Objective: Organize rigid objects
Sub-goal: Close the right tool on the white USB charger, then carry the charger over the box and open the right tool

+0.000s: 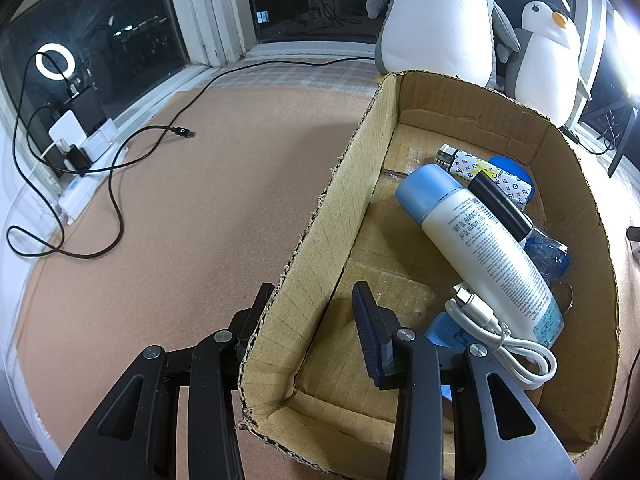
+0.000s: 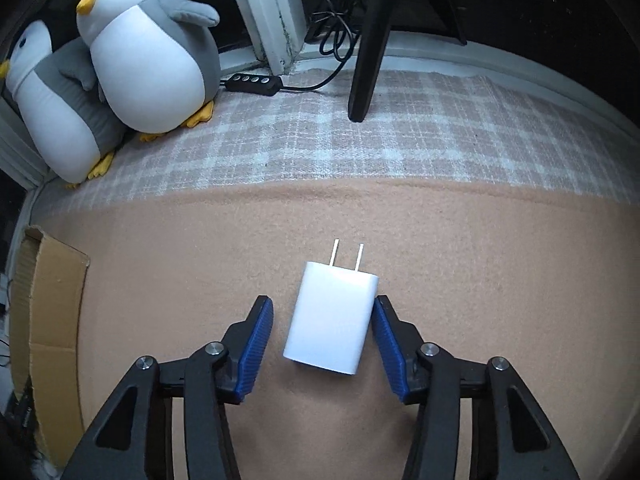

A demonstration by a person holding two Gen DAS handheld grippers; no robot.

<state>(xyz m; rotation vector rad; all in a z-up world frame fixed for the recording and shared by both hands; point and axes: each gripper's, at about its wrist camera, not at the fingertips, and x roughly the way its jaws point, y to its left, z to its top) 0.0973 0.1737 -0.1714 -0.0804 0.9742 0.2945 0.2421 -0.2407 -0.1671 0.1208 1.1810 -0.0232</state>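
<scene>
White charger point(image 2: 334, 322) lies flat on the worktop point(image 2: 480, 260), prongs away, bracketed by the right tool point(image 2: 323, 334), not yet clamped: one pad touches, the other stands off. Left tool point(image 1: 310, 316) clenches the box point(image 1: 308, 248) wall, presumably steadying it for the drop.

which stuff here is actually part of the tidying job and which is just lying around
Part of the job:
white charger plug, between the right gripper fingers
cardboard box, its wall gripped by the left gripper
already boxed: lotion bottle, lighter, white cable

Just lying about:
plush penguins
black cable
ring light
</scene>
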